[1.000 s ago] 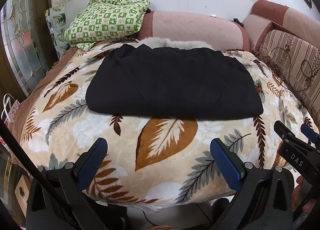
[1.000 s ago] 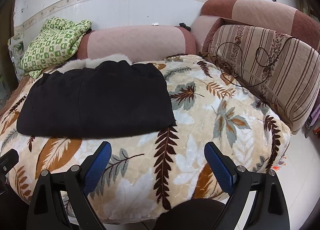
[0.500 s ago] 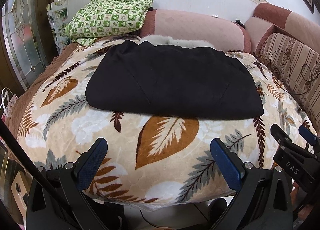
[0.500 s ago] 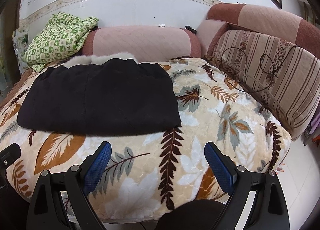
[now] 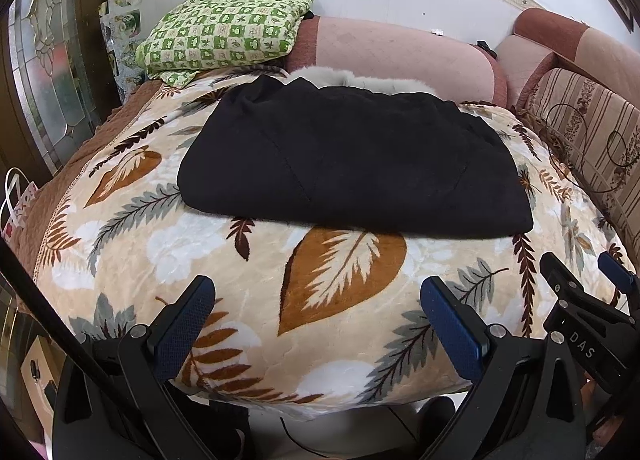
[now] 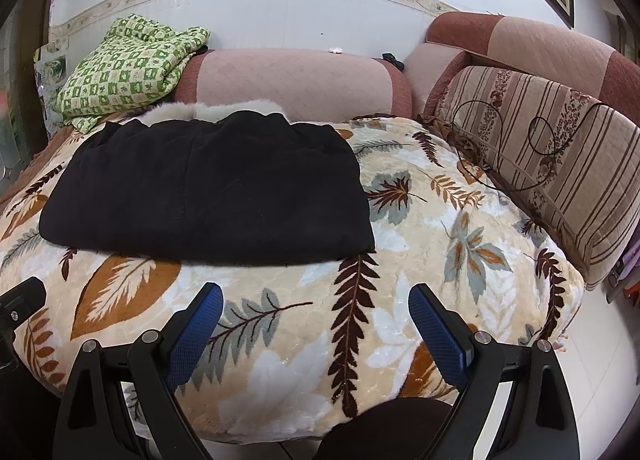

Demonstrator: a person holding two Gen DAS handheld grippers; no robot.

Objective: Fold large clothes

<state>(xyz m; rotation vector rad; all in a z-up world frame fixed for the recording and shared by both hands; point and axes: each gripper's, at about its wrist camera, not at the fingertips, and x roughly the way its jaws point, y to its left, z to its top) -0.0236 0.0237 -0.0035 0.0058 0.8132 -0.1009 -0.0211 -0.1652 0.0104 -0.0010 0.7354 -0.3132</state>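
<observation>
While both grippers' jaws gape empty, the folded black coat (image 5: 352, 164) lies well beyond them.

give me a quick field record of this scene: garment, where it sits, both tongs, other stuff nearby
garment: black coat, folded into a flat rectangle, pale fur trim at its far edge
surface: leaf-print blanket
left tongs: open, holding nothing, short of the coat
right tongs: open, holding nothing, short of the coat
nearby: green checked cloth behind the coat, striped cushion to the right
</observation>
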